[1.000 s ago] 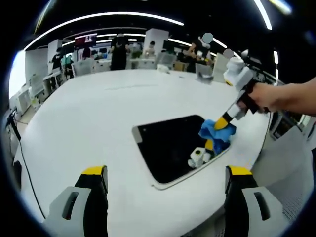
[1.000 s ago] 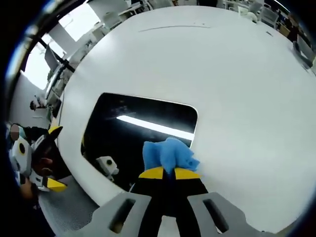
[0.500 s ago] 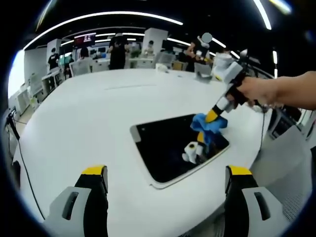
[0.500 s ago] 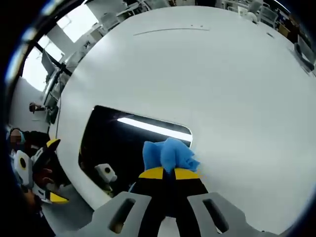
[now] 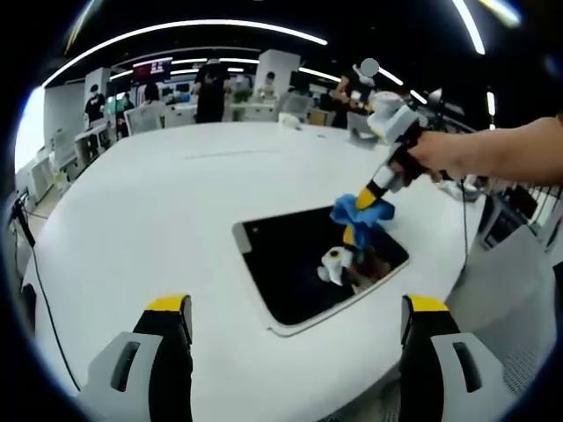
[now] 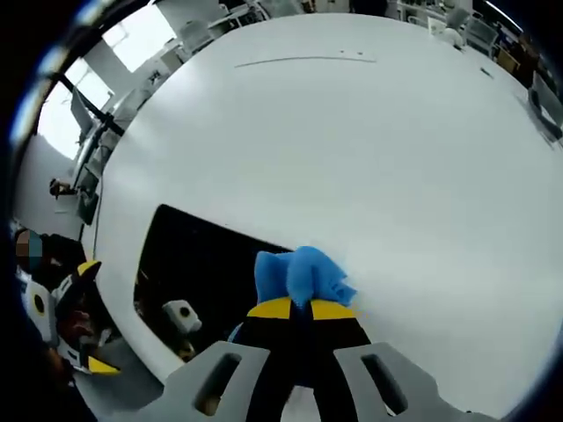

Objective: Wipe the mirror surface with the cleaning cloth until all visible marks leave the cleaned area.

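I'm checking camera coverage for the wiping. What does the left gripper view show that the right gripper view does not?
The left gripper view alone shows the mirror's whole outline, the hand holding the right gripper, and the left gripper's own jaws standing wide apart over the white table. The right gripper view alone shows its jaws closed on the blue cloth from behind. Both share the mirror, cloth and table.

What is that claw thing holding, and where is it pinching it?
The right claw is shut on the blue cleaning cloth, pinching a bunched end so the rest puffs out past its tips. The left claw is open and holds nothing.
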The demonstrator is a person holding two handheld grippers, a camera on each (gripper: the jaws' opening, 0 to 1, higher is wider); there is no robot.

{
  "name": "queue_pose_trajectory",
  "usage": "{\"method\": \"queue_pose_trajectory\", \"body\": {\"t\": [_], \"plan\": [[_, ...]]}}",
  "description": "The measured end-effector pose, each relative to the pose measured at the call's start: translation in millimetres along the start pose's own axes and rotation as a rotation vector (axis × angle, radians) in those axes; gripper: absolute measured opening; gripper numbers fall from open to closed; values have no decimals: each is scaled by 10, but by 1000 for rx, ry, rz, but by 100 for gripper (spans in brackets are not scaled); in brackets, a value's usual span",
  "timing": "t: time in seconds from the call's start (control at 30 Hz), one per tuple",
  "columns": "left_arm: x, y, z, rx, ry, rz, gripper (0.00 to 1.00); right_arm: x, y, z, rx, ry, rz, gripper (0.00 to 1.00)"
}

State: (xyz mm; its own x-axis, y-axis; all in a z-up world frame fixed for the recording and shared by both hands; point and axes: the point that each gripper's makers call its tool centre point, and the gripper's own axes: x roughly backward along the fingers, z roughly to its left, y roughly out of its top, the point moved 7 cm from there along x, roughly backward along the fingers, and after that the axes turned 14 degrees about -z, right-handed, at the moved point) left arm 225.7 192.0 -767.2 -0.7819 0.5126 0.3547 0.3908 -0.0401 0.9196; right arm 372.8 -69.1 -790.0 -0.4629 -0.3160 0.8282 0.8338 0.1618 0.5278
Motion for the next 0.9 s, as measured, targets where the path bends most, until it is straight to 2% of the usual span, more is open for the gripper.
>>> {"method": "queue_pose_trajectory", "body": {"t": [0.47, 0.63, 0.9], "plan": [[-10, -1, 10, -7, -2, -2, 99, -41, 162, -30, 1, -8, 12, 0], [-7, 19, 24, -31, 8, -9, 99, -91, 225, -66, 9, -21, -13, 0], [-4, 7, 18, -23, 3, -4, 99, -134, 249, -87, 23, -22, -4, 0]]}}
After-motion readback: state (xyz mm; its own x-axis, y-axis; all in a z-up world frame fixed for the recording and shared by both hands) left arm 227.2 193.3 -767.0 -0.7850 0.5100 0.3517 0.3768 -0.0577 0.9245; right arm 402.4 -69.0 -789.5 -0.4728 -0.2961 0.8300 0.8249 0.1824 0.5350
